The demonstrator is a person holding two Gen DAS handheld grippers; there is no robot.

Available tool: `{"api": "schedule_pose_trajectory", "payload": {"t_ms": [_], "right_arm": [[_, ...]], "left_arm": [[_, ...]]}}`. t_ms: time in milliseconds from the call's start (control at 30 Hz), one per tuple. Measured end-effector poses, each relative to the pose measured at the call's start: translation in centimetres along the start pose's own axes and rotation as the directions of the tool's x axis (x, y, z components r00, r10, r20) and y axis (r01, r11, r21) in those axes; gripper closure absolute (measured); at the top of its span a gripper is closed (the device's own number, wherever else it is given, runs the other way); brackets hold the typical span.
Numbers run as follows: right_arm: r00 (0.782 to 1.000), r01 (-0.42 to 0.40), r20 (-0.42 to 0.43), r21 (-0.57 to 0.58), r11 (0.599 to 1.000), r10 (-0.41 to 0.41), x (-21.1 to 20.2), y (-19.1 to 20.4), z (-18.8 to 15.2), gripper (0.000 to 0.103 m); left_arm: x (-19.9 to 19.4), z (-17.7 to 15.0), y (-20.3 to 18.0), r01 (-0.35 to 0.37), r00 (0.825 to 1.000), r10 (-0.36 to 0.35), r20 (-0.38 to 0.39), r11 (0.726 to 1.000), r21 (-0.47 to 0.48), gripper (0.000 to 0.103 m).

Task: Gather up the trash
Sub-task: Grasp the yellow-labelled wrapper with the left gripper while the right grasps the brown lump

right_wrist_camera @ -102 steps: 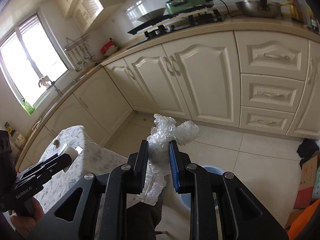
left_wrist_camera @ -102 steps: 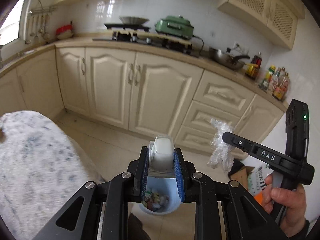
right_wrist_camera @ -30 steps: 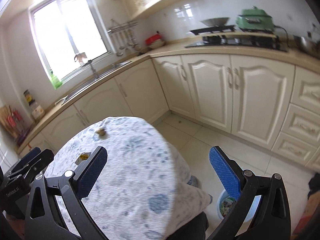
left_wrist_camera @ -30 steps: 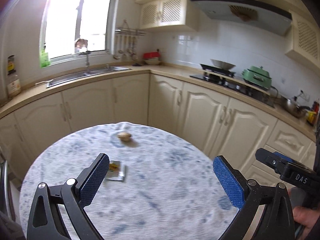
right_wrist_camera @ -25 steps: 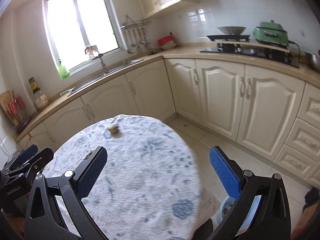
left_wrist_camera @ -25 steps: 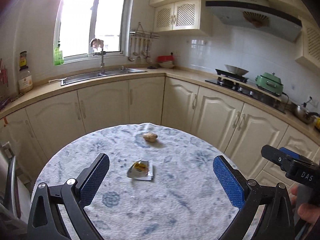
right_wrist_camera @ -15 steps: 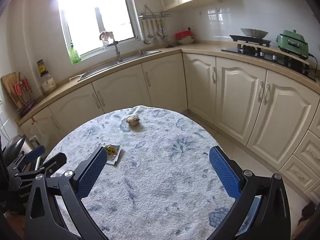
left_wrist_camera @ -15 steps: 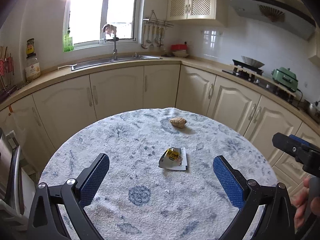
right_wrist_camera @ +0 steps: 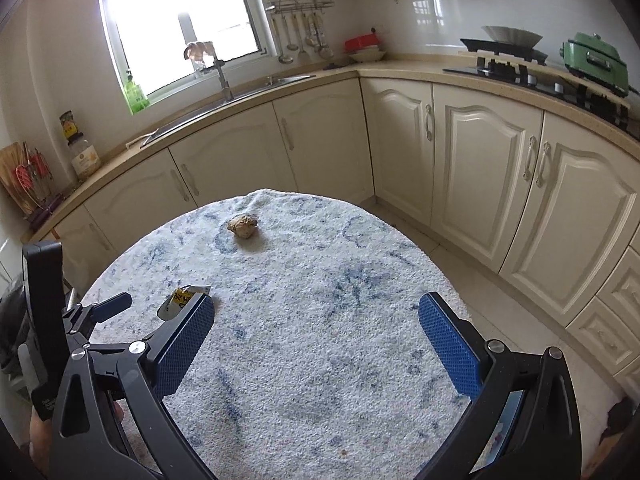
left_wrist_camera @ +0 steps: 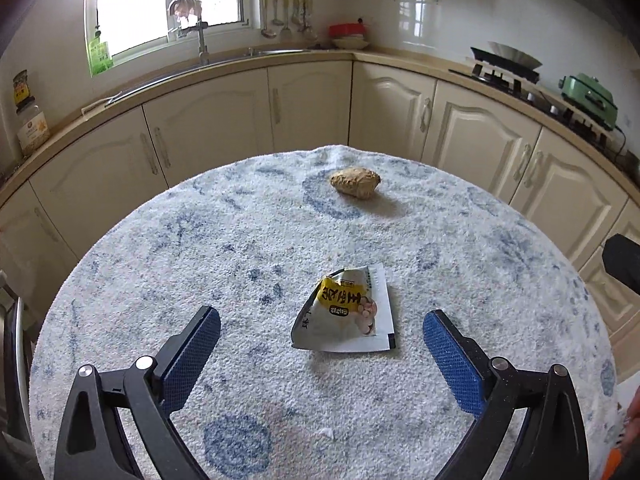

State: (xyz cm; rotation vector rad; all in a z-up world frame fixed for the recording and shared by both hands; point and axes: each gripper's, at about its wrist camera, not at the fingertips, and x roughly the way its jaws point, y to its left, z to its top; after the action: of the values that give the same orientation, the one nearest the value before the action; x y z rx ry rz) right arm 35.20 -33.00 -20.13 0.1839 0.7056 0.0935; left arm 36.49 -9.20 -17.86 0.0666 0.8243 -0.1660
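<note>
Daylight scene, bright overall. Main source: the window [left_wrist_camera: 168, 4] at upper left — blown out to white in both views, with flare bleeding onto the frame and wall beside it. Wall tiles [right_wrist_camera: 432, 12] carry a soft window reflection. Shadows are weak and diffuse; the brown lump [left_wrist_camera: 355, 183] casts a faint one toward the lower right on the desk [left_wrist_camera: 240, 264]. Strong fisheye bending — the cabinets [right_wrist_camera: 480, 160] curve, corners vignette to black. Focus is sharp at centre, slightly soft toward the rim; no evident motion blur.
</note>
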Motion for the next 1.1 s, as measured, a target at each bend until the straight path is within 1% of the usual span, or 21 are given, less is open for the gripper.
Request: {"api": "schedule_pose_trajectory", "payload": {"t_ms": [33,133,167,200,267,300,367,400,433,467,533,667,833,1000,1100], "right_arm": [[1.0,-0.004,-0.007,0.0,1.0,0.004,0.5,0.0,0.1,0.0],[1.0,-0.017,-0.021,0.002,1.0,0.017,2.0,-0.1,0.5,0.0],[0.999,-0.02,-0.025,0.002,1.0,0.02,2.3,-0.1,0.6,0.0],[0.999,-0.021,-0.03,0.0,1.0,0.021,2.8,-0.1,0.7,0.0],[0.999,-0.021,-0.042,-0.003,1.0,0.021,3.7,-0.1,0.9,0.0],[0.999,-0.022,-0.047,-0.003,1.0,0.022,4.0,-0.1,1.0,0.0],[0.998,-0.021,-0.057,-0.008,1.0,0.021,4.7,0.0,1.2,0.0],[0.998,-0.021,-0.061,-0.012,1.0,0.02,4.9,0.1,1.4,0.0],[0.998,-0.02,-0.066,-0.017,1.0,0.019,5.2,0.2,1.5,0.0],[0.997,-0.02,-0.069,-0.021,1.0,0.018,5.5,0.4,1.6,0.0],[0.997,-0.019,-0.074,-0.026,0.999,0.017,5.9,0.6,1.8,0.0],[0.996,-0.018,-0.083,-0.035,0.999,0.015,6.5,1.3,1.9,0.0],[0.996,-0.016,-0.093,-0.058,0.998,0.01,7.0,2.5,2.1,0.0],[0.995,-0.011,-0.104,-0.096,0.995,0.001,8.0,3.8,2.7,0.0],[0.993,-0.018,-0.119,-0.116,0.993,0.004,9.2,4.7,3.3,0.0]], "left_arm": [[0.6,0.3,0.2,0.006,1.0,-0.006,-0.015,1.0,-0.006,0.011],[2.8,1.4,0.0,0.015,0.998,-0.016,-0.054,1.0,-0.011,0.026],[3.5,1.5,0.0,0.026,0.997,-0.027,-0.078,1.0,-0.012,0.036],[3.9,1.5,-0.3,0.023,0.997,-0.023,-0.077,1.0,-0.007,0.036],[4.0,1.6,-0.4,0.036,0.997,-0.035,-0.073,0.999,0.004,0.046],[4.1,1.6,-0.5,0.04,0.997,-0.039,-0.07,0.999,0.01,0.052],[4.0,1.5,-0.3,0.066,0.996,-0.066,-0.061,0.998,0.004,0.055],[4.1,1.5,0.0,0.083,0.995,-0.083,-0.056,0.997,-0.008,0.062],[3.9,1.6,0.3,0.089,0.995,-0.09,-0.047,0.996,-0.016,0.072],[4.1,1.6,0.7,0.097,0.994,-0.098,-0.055,0.995,-0.022,0.086],[4.4,1.5,1.3,0.126,0.99,-0.128,-0.057,0.991,-0.037,0.089],[4.1,1.2,1.6,0.142,0.988,-0.144,-0.051,0.989,-0.036,0.092],[3.3,0.9,2.4,0.195,0.979,-0.199,-0.049,0.977,-0.083,0.094],[1.9,0.8,3.8,0.176,0.984,-0.179,-0.015,0.979,-0.099,0.096],[0.5,0.8,5.1,0.16,0.987,-0.158,0.02,0.982,-0.103,0.096]]}}
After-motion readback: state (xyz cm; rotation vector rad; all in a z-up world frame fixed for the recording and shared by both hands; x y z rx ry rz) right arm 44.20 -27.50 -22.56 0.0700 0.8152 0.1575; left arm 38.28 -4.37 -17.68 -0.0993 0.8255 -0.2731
